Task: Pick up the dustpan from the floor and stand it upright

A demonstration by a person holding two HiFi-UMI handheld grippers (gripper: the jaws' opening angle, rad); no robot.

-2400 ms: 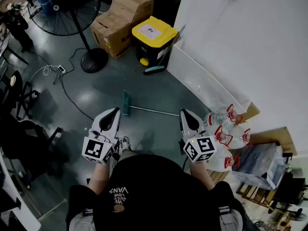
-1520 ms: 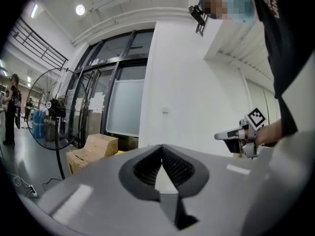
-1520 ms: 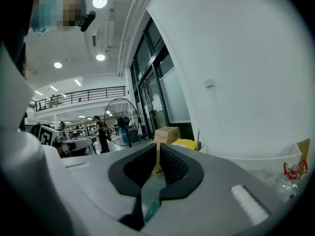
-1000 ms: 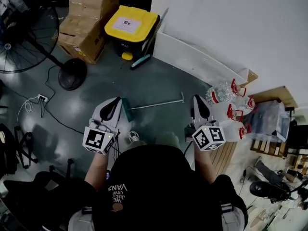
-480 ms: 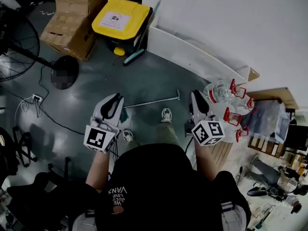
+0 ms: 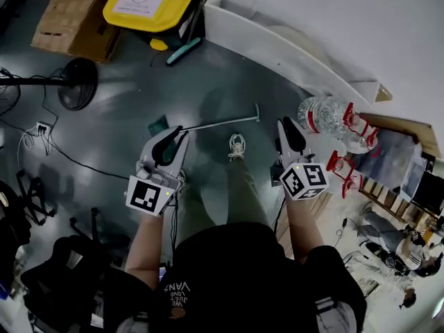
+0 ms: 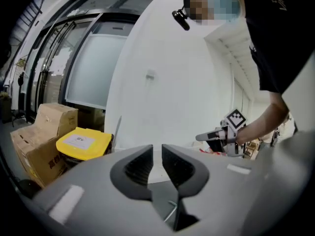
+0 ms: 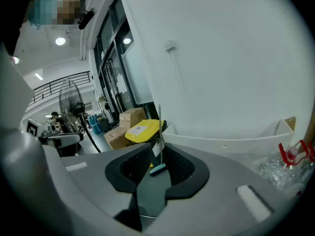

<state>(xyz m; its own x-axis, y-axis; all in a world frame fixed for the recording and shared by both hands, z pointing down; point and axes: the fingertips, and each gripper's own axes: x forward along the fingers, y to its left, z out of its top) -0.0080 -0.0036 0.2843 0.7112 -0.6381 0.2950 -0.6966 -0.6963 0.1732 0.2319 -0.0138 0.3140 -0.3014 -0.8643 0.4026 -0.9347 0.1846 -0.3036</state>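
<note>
The dustpan lies flat on the dark floor in the head view, with its teal pan (image 6: 158, 125) at the left and its thin metal handle (image 6: 222, 123) running right to a hooked end. My left gripper (image 6: 173, 132) hovers over the pan end of the handle, jaws nearly together and empty. In the left gripper view (image 7: 156, 154) the handle's hook (image 7: 172, 209) shows below the jaws. My right gripper (image 6: 286, 127) is just right of the handle's end. Its jaws (image 8: 157, 156) have just been opening and hold nothing.
A yellow-lidded bin (image 6: 146, 5) stands against the wall, with a teal long-handled brush (image 8: 158, 168) leaning on it. Cardboard boxes (image 6: 62, 19) and a fan base (image 6: 78, 82) are at the left. Water bottles (image 6: 326, 113) crowd the right. The person's shoe (image 6: 237, 146) is beside the handle.
The person has stepped toward the wall, one foot now beside the handle. Both grippers have dropped forward, so the dustpan lies right at their tips.
</note>
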